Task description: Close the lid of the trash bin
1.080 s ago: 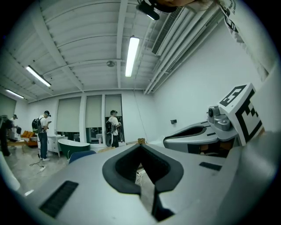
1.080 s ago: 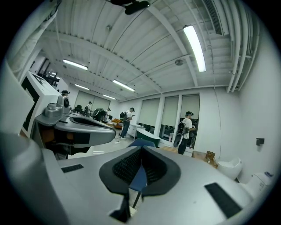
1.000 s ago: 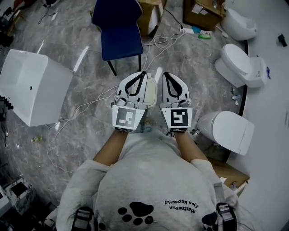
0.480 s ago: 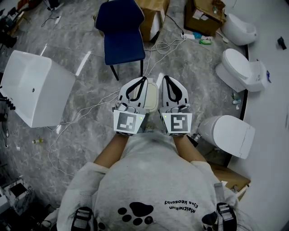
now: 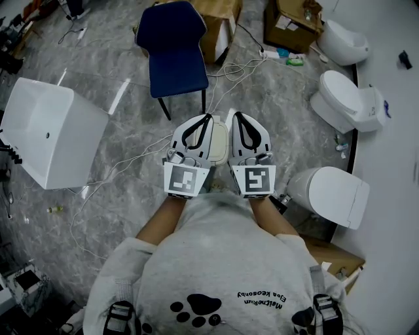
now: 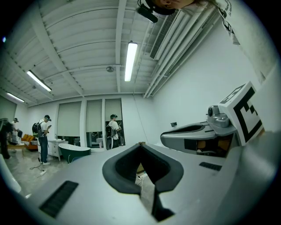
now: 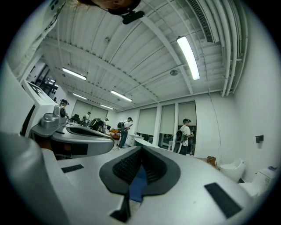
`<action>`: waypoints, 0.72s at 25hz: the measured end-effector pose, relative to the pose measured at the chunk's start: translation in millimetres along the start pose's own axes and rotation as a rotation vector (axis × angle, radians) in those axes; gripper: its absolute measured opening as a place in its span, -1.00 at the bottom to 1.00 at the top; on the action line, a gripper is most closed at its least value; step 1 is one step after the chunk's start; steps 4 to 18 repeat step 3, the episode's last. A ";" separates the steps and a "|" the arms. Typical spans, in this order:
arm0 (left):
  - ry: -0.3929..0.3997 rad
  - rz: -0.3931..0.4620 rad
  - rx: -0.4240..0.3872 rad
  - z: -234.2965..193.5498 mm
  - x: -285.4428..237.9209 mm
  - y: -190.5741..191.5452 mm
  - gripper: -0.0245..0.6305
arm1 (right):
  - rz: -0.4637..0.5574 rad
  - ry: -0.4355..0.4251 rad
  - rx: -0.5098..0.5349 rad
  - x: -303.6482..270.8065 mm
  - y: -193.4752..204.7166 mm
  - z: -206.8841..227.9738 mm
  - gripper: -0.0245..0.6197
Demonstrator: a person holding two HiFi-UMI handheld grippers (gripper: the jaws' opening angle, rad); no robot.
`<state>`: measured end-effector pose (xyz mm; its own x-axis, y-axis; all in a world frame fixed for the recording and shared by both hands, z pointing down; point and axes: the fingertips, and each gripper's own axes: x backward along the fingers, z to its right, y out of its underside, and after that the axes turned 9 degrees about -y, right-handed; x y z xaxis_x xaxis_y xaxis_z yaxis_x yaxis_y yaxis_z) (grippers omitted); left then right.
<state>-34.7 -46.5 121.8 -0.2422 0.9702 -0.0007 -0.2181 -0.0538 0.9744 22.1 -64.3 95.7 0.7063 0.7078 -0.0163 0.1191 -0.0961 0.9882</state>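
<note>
In the head view both grippers are held level, side by side, in front of the person's chest. The left gripper (image 5: 207,117) and the right gripper (image 5: 234,115) are both shut, with nothing between their jaws. Below and between them shows a cream rounded-rectangular bin top (image 5: 220,141), mostly hidden by the grippers; I cannot tell how its lid stands. In the left gripper view the left gripper (image 6: 140,144) points across the room, its jaws together. The right gripper (image 7: 141,149) looks the same in its own view.
A blue chair (image 5: 177,49) stands just ahead on the marble floor. A white tub (image 5: 49,131) lies at the left, toilets (image 5: 346,98) (image 5: 330,193) line the right wall, and cardboard boxes (image 5: 291,18) sit at the back. Cables (image 5: 114,163) trail across the floor. People stand far off.
Both grippers stay shut and side by side. The head view has shifted slightly, so the chair and floor sit a little differently in the picture.
</note>
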 end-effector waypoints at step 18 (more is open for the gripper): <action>-0.015 0.055 0.034 -2.8 0.3 -18.0 -0.86 | 0.000 0.001 0.001 1.3 -1.5 -2.6 -0.82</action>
